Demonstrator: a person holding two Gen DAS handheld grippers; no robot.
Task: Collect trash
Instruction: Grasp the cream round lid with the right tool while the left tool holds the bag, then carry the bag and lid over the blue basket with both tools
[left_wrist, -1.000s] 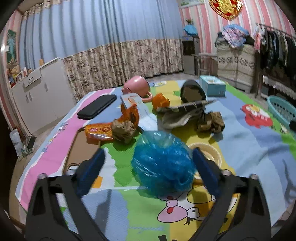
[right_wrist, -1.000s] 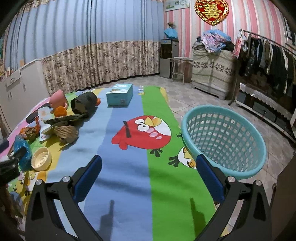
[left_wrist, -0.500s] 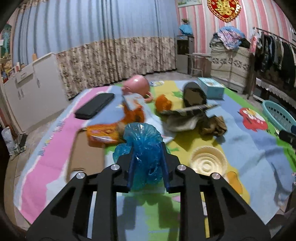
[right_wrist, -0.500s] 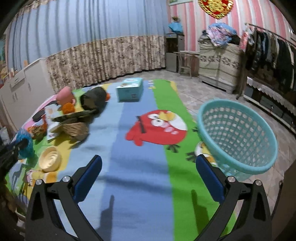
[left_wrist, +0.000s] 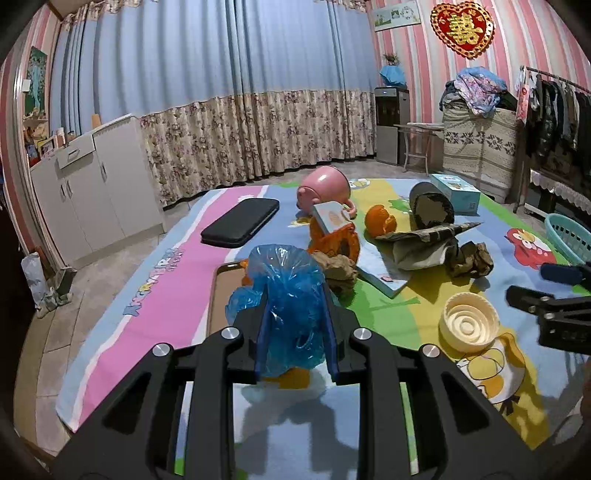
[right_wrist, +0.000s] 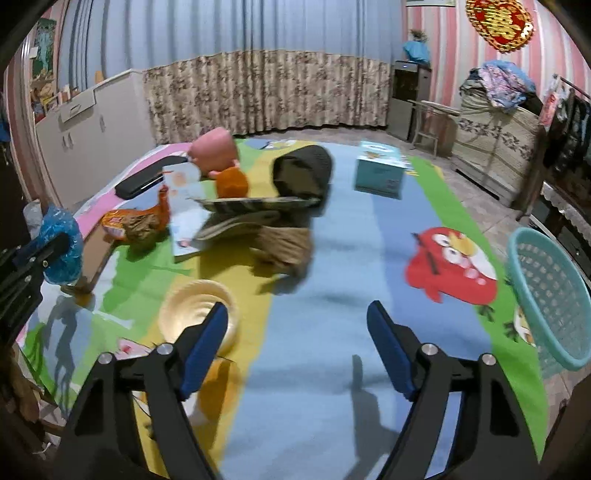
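Because the task is to gather trash, the left gripper (left_wrist: 295, 332) is clamped on the crumpled blue plastic bag (left_wrist: 288, 295), its two fingers pressed into the bag's sides and holding it just above the mat (left_wrist: 166, 269) — a grip that lets soft film be carried without slipping. To its right lie more scraps: an orange wrapper (right_wrist: 118, 221), crumpled brown paper (left_wrist: 469, 258) and a cream lid (left_wrist: 467, 325). The right gripper (right_wrist: 295, 343) hovers over the mat beside that lid, fingers spread apart, holding nothing. At far right stands the teal basket (right_wrist: 546, 295) — the likely drop point; no contents are visible inside it.
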